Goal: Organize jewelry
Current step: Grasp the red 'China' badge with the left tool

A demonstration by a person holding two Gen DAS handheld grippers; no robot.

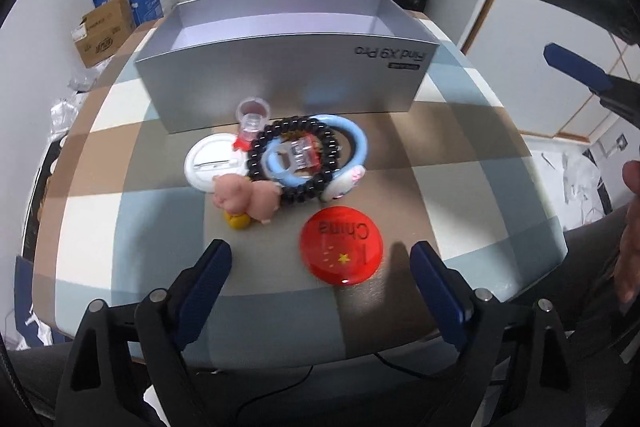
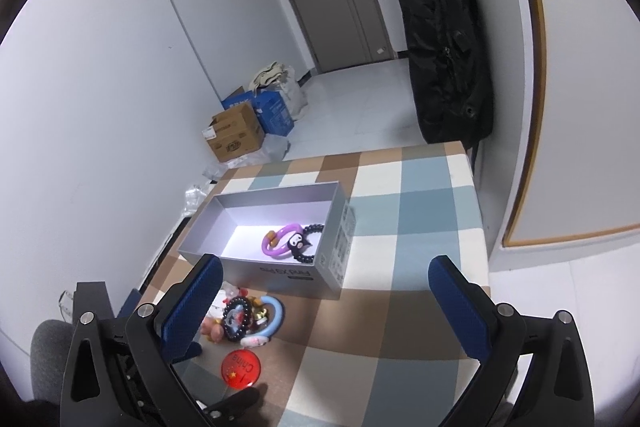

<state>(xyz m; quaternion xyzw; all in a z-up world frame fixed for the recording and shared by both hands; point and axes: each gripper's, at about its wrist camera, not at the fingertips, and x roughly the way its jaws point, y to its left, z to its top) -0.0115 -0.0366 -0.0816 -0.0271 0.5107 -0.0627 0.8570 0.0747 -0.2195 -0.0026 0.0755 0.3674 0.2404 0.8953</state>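
Note:
A silver open box (image 1: 280,67) stands on the checked table; the right wrist view shows a purple bracelet (image 2: 280,235) and a black bead bracelet (image 2: 310,257) lying inside the box (image 2: 276,201). In front of it lies a pile: a black bead bracelet (image 1: 260,155), a light blue bracelet (image 1: 360,143), a white round badge (image 1: 208,163), a pink pig charm (image 1: 244,197) and a clear clip (image 1: 302,155). A red round badge (image 1: 342,251) lies nearest. My left gripper (image 1: 320,267) is open, low, just before the red badge. My right gripper (image 2: 324,287) is open, high above the table.
The checked cloth table (image 2: 420,195) ends close at the near edge. Cardboard and blue boxes (image 2: 240,131) sit on the floor by the wall. A black bag (image 2: 444,47) hangs behind the table. A hand (image 1: 630,227) shows at the right.

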